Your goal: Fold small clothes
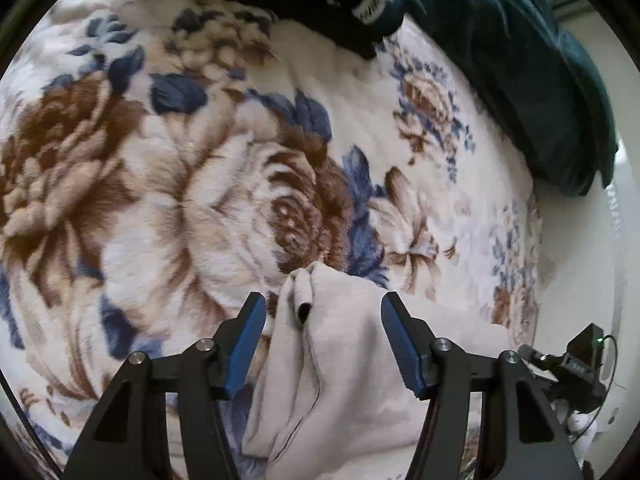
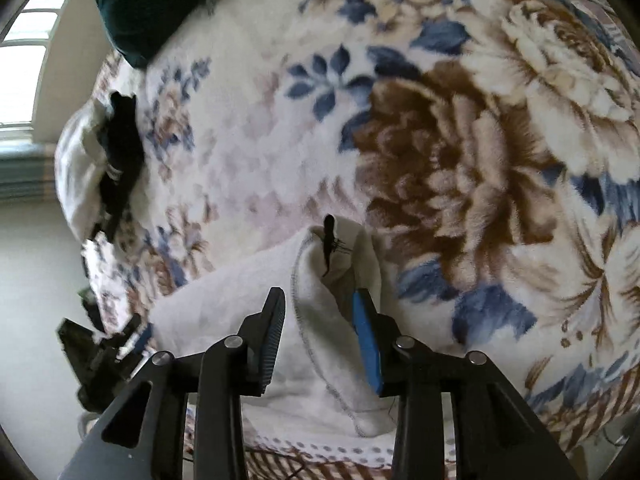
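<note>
- Here's the left gripper (image 1: 323, 307), black arms with blue ribbed pads, jaws standing apart over the bed and angled steeply down
- Between those jaws lies the small cream-white fleece garment (image 1: 336, 344), bunched into a peak with a stitched hem running down its middle; neither pad presses on it, and there's clear daylight on both sides
- Over to the right wrist view: the right gripper (image 2: 320, 300) is parted as well, one pad just beside a raised fold of that same garment (image 2: 320, 320), though whether it actually touches the cloth is hard to tell from this angle
- A small black tab or loop (image 2: 329, 240) pokes out of the garment's top fold, just ahead of the right gripper's tips
- Everything sits on the plush floral blanket (image 1: 180, 184), cream with big brown blooms and blue leaves, covering the bed
- Far side of the blanket in the left view: a black garment with a white label (image 1: 320, 4), and beside it a dark teal velvety cushion or cloth (image 1: 520, 60)
- The right view catches a small pile of white and black clothes (image 2: 108, 160) at the blanket's left edge, well apart from the cream garment
- A bright window (image 2: 28, 48) shows at the far left of that view
</note>
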The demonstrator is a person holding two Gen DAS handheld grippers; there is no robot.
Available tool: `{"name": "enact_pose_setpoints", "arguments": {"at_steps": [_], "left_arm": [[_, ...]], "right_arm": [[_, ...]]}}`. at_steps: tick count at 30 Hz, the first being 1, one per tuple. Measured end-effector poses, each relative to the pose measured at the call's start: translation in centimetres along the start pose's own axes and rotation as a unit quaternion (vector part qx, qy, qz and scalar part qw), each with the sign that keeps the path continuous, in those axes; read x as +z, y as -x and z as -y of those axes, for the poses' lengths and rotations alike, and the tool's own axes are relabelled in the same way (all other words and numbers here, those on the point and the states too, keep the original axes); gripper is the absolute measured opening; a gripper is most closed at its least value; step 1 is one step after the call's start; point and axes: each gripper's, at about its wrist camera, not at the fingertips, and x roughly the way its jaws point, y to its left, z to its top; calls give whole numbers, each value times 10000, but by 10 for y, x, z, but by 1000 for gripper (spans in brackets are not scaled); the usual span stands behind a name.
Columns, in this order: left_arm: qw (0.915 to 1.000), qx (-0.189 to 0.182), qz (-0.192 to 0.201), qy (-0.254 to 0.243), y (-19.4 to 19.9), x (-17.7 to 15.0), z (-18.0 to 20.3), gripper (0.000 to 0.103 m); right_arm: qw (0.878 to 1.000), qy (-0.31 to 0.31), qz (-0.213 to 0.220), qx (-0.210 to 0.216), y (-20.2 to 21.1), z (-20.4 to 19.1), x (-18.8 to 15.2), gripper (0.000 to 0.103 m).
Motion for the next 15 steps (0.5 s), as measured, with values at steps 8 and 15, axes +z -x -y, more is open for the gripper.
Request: {"name": "enact_pose_setpoints", "arguments": {"at_steps": [8, 15], "left_arm": [[9934, 811, -438, -679, -52, 19, 22, 60], [9948, 677, -461, -600, -53, 26, 17, 60]], "right_arm": [[9972, -515, -155, 525, -29, 7, 20, 20], [9994, -122, 117, -294, -33, 3, 26, 4]]}}
